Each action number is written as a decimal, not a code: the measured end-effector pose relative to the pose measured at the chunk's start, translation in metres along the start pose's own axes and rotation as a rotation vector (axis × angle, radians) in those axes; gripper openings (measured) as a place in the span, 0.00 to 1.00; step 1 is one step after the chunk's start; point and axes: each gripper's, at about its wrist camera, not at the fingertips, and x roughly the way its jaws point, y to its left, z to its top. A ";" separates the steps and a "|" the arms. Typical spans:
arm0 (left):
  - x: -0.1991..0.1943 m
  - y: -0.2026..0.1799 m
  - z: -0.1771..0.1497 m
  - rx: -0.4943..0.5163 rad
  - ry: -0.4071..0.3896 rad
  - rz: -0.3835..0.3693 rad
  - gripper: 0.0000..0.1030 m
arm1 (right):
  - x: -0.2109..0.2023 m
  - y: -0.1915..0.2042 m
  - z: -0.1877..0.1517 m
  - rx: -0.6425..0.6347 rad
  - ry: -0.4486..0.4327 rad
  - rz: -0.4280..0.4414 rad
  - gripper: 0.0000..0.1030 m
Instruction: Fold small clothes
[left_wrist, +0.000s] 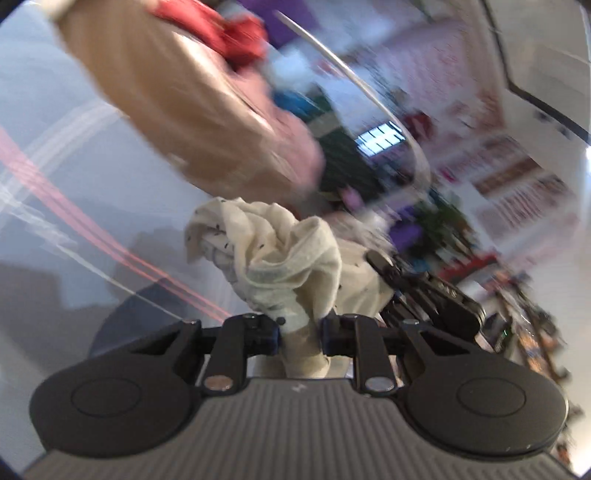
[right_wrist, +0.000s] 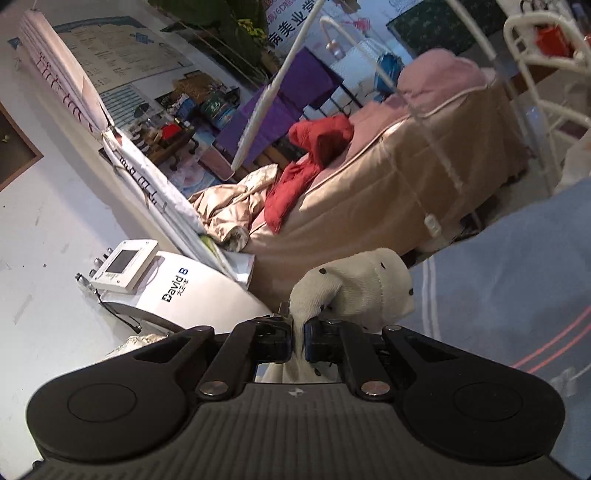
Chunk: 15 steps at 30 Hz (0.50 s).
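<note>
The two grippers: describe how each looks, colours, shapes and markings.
Left gripper: matte black, two round disc housings, angular link arms with silver pivot pins, a grey ribbed body carrying a tiny pale mark. Right gripper: the same build, black discs, silver pins, ribbed body, small pale mark. No sleeves or cables visible.

A garment (right_wrist: 314, 162) lies on the bed (right_wrist: 406, 177), a machine (right_wrist: 177, 291) left of it

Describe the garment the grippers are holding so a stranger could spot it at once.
Start at the blue striped cloth covering the work surface. Above its edge, the right gripper and left gripper are each shut on a bunched cream garment. Tiny dark specks on pale knit fabric set it apart from the red jacket on the tan bed behind.
</note>
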 end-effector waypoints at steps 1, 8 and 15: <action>0.014 -0.018 -0.010 0.010 0.016 -0.025 0.18 | -0.027 -0.004 0.016 -0.012 -0.022 -0.033 0.12; 0.143 -0.080 -0.124 0.065 0.276 0.063 0.21 | -0.142 -0.094 0.068 -0.009 -0.025 -0.355 0.12; 0.189 -0.031 -0.210 0.000 0.389 0.256 0.57 | -0.154 -0.231 0.006 0.126 0.010 -0.537 0.42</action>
